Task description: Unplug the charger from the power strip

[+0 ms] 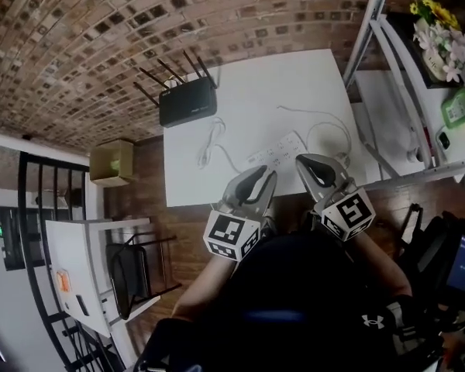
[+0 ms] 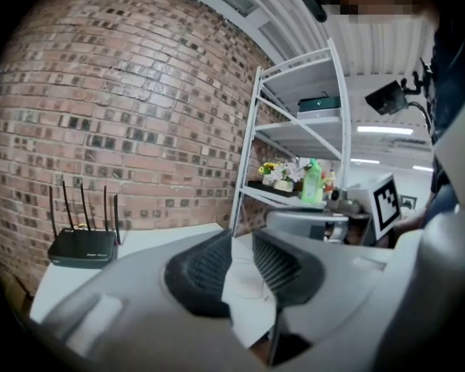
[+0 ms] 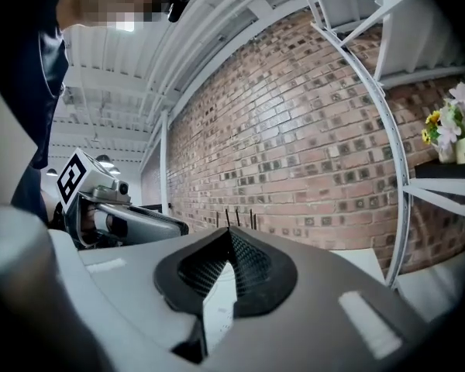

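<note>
While the left gripper (image 1: 265, 175) has jaws apart w/ nothing between & the right gripper (image 1: 314, 163) is pinched closed, empty, the 2 cover part of the power strip (image 1: 277, 150); charger too small to tell.

- Power strip (image 1: 279, 150): white, long and flat, lying slantwise on the near half of the white table (image 1: 248, 91). A thin white cord (image 1: 335, 121) is looping away from its right end.
- Charger (image 1: 256, 160): white, sitting at the strip's left end, too small to make out. A thin white cable (image 1: 211, 147) is trailing left from it in a loop.
</note>
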`<state>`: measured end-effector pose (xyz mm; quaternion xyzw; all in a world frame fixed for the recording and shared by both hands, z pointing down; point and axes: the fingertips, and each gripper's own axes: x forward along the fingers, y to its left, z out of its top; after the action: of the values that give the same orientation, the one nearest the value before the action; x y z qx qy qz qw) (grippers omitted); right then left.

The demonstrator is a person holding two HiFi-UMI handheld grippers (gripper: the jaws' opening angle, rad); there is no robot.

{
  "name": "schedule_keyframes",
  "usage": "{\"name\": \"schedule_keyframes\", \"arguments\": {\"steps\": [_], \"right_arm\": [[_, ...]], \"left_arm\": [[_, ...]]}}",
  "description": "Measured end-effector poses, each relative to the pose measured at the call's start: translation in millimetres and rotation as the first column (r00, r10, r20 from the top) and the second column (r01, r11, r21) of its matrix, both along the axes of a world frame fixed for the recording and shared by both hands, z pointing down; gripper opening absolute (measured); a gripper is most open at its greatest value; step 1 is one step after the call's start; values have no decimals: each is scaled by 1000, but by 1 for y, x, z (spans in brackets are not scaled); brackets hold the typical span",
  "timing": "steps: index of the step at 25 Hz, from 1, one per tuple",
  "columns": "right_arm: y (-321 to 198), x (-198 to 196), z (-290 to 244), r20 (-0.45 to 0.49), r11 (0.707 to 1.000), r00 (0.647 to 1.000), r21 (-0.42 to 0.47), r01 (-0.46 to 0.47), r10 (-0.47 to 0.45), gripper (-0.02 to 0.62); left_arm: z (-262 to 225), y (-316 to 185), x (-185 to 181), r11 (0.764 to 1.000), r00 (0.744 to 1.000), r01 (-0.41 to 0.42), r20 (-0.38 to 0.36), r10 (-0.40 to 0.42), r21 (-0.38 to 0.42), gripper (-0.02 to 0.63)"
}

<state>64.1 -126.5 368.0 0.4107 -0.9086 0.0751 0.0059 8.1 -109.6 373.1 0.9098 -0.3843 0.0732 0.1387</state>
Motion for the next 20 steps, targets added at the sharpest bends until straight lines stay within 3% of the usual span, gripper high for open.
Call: {"name": "schedule_keyframes", "arguments": {"steps": [5, 20], "right_arm": [[6, 1, -5, 39, 1000, 999, 8, 3, -4, 11], [17, 19, -2, 24, 1000, 1000, -4, -16, 16, 11]], "left_arm": [[-7, -1, -3, 999, 1000, 17, -15, -17, 39, 83], [-14, 11, 12, 998, 1000, 22, -8, -22, 57, 83]]}}
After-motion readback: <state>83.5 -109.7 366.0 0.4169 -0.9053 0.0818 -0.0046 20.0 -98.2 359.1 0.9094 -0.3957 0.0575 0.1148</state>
